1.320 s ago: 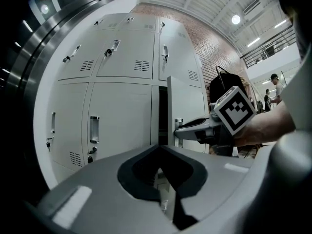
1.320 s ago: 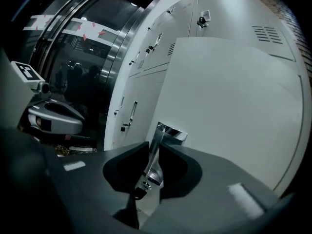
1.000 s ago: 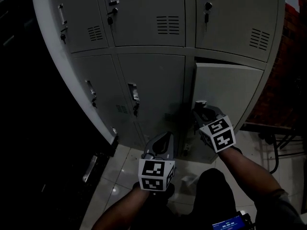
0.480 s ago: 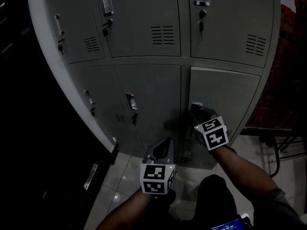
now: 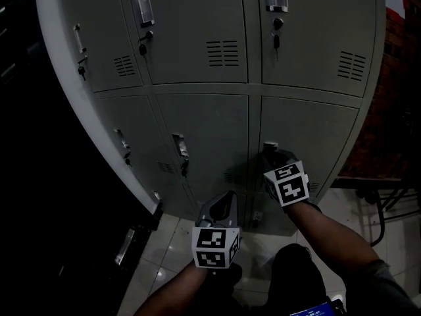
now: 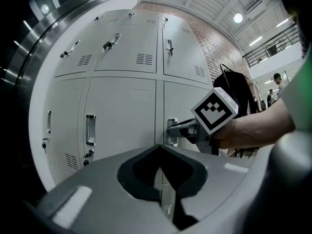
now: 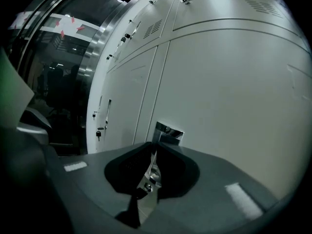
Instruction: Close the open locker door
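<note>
The lower right locker door (image 5: pixel 309 137) is seen lying flush with its frame, and no gap can be made out in the head view. Its handle (image 7: pixel 168 132) is gripped by the right gripper (image 5: pixel 271 154), whose fingers are closed on the metal tab. The fingers of the left gripper (image 5: pixel 225 197) are pressed together on nothing and held off the lockers. If the latch has not caught, the door could be pulled open should the right gripper be drawn away before its grip is loosened. Six locker doors are counted, three above three, and two grippers.
</note>
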Demonstrator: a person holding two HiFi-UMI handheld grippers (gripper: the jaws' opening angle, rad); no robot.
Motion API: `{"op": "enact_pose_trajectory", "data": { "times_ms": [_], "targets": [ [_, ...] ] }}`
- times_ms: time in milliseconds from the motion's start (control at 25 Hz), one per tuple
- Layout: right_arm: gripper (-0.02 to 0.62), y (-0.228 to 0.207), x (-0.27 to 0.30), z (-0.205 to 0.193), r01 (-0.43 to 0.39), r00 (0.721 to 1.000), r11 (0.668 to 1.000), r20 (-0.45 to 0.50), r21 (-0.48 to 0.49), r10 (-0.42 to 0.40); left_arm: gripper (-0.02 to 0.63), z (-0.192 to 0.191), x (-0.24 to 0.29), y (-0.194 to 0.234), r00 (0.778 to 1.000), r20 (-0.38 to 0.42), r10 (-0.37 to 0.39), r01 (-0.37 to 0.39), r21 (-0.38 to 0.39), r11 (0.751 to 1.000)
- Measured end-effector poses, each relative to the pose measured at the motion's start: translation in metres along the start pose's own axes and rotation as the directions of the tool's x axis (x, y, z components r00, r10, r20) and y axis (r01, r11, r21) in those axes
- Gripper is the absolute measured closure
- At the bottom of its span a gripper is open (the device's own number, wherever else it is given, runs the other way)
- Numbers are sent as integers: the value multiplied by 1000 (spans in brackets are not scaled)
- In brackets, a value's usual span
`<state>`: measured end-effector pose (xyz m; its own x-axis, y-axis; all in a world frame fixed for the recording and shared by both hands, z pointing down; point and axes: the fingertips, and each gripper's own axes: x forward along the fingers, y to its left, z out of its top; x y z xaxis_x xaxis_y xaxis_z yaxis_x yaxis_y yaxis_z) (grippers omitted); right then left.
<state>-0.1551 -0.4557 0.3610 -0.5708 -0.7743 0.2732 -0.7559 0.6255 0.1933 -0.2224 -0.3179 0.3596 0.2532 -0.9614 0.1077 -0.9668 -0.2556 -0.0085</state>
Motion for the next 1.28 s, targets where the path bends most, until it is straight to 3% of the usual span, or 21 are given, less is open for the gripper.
{"op": "enact_pose_trajectory", "data": {
  "times_ms": [480,840,1280],
  "targets": [
    [554,0,0,-1,69,998,998,6,3,-69,604,-2,-6,3,1000,-1,2,-2,-7,1000],
    [497,5,-3,-3,28,1000,1000,-3,8,-28,604,0,-8,3,1000,0,4,-4,-7,1000],
    [512,6,-56,-4,-21,1000,1000,16,12,21,604,18,-10,-21,999,23,-29,29,2,1000]
  ]
}}
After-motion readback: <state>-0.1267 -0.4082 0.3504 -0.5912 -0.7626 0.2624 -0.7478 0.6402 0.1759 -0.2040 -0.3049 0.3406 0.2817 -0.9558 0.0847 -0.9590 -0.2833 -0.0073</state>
